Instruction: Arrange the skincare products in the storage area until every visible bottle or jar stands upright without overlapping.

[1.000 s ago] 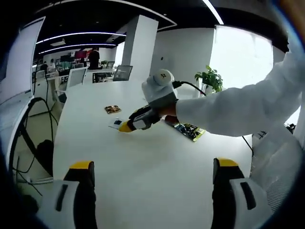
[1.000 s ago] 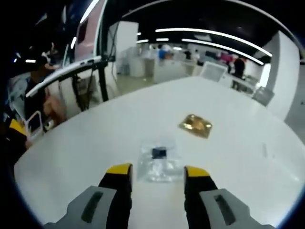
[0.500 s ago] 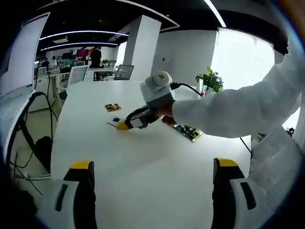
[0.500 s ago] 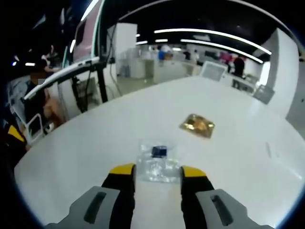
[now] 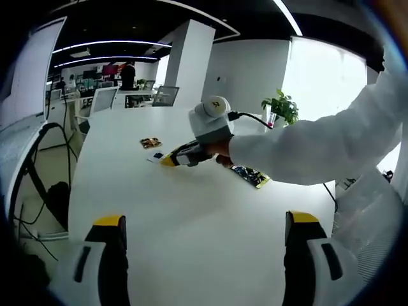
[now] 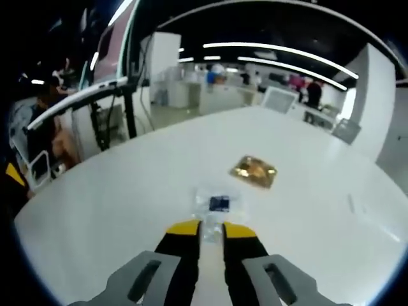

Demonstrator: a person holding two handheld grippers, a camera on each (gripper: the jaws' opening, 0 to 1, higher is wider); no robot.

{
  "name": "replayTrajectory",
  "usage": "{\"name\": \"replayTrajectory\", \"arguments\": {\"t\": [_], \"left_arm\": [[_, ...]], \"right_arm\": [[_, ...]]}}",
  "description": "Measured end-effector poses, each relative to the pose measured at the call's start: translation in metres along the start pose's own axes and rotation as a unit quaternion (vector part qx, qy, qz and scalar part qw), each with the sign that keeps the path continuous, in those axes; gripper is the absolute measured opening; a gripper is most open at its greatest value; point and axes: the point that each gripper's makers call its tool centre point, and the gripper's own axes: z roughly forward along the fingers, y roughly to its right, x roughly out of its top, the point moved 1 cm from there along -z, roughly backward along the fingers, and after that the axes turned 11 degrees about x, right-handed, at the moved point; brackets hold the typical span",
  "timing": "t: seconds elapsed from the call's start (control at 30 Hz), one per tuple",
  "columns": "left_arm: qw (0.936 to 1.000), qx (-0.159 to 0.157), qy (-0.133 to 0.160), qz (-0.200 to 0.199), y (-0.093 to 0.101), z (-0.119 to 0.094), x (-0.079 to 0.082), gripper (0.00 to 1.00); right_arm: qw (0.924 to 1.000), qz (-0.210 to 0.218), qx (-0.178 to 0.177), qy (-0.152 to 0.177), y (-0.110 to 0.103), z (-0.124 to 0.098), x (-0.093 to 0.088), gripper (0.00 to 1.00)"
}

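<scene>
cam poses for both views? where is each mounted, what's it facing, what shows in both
Left gripper view: rides the left gripper, jaws wide apart, facing across the white table; a white sleeve reaches in with the right gripper.
Right gripper view: rides the right gripper, jaws nearly closed around the edge of a clear sachet, facing down the table toward the office; gold sachet beyond.
Shared: table, clear sachet, gold sachet, right gripper.

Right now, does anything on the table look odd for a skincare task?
Yes: no bottle or jar is visible. The white table holds flat sachets: a clear one at the right tongs, a gold one beyond.
</scene>
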Motion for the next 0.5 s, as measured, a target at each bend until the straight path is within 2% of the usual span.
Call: {"name": "replayTrajectory", "arguments": {"t": [0.1, 0.13, 0.2, 0.33, 0.43, 0.5], "left_arm": [[1.0000, 0.000, -0.002, -0.003, -0.001, 0.000, -0.001, 0.98], [1.0000, 0.000, -0.002, -0.003, -0.001, 0.000, -0.001, 0.98], [1.0000, 0.000, -0.003, -0.003, 0.000, 0.000, -0.002, 0.98], [1.0000, -0.001, -0.002, -0.003, 0.000, 0.000, -0.002, 0.98], [1.0000, 0.000, -0.003, -0.005, -0.001, 0.001, -0.002, 0.98], [1.0000, 0.001, -0.003, -0.005, -0.002, 0.001, -0.003, 0.98]], "right_arm": [[1.0000, 0.004, -0.002, -0.003, 0.003, 0.004, -0.002, 0.61], [1.0000, 0.007, -0.002, -0.001, 0.004, 0.004, -0.002, 0.64], [0.9999, 0.014, -0.004, -0.001, 0.006, 0.004, -0.003, 0.60], [0.9998, 0.020, -0.006, 0.000, 0.012, 0.010, 0.001, 0.58], [0.9998, 0.017, -0.007, 0.004, 0.018, 0.018, 0.006, 0.48], [0.9998, 0.017, -0.010, 0.002, 0.023, 0.021, 0.009, 0.38]]}}
